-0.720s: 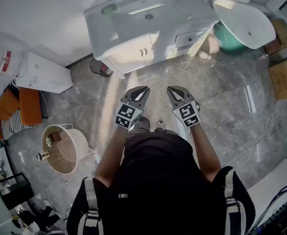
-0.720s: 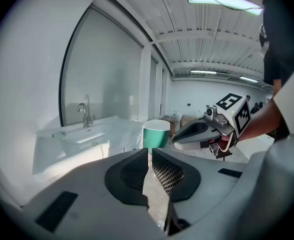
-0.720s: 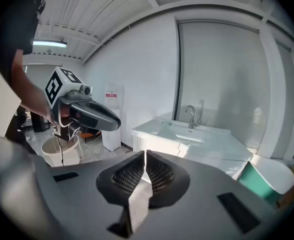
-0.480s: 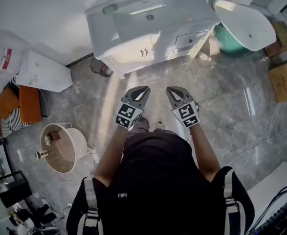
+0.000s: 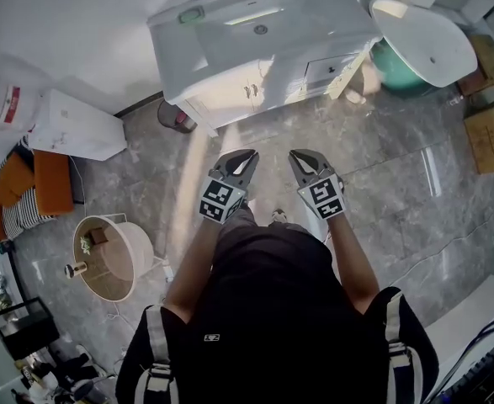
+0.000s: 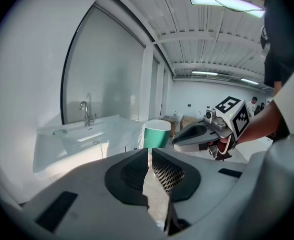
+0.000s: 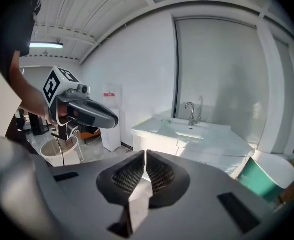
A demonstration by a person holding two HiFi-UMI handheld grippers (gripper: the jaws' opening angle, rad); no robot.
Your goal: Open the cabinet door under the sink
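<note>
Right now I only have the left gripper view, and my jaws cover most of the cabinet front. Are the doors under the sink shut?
Observer: Head view: both cabinet doors look shut, their handles side by side at the centre.
Operator: Right gripper's jaws?
Observer: Right gripper view: the right gripper has its jaws together, nothing between them.
Operator: Anything on the floor by the doors?
Observer: A dark round bin stands at the cabinet's left corner, off to the side of the doors.
</note>
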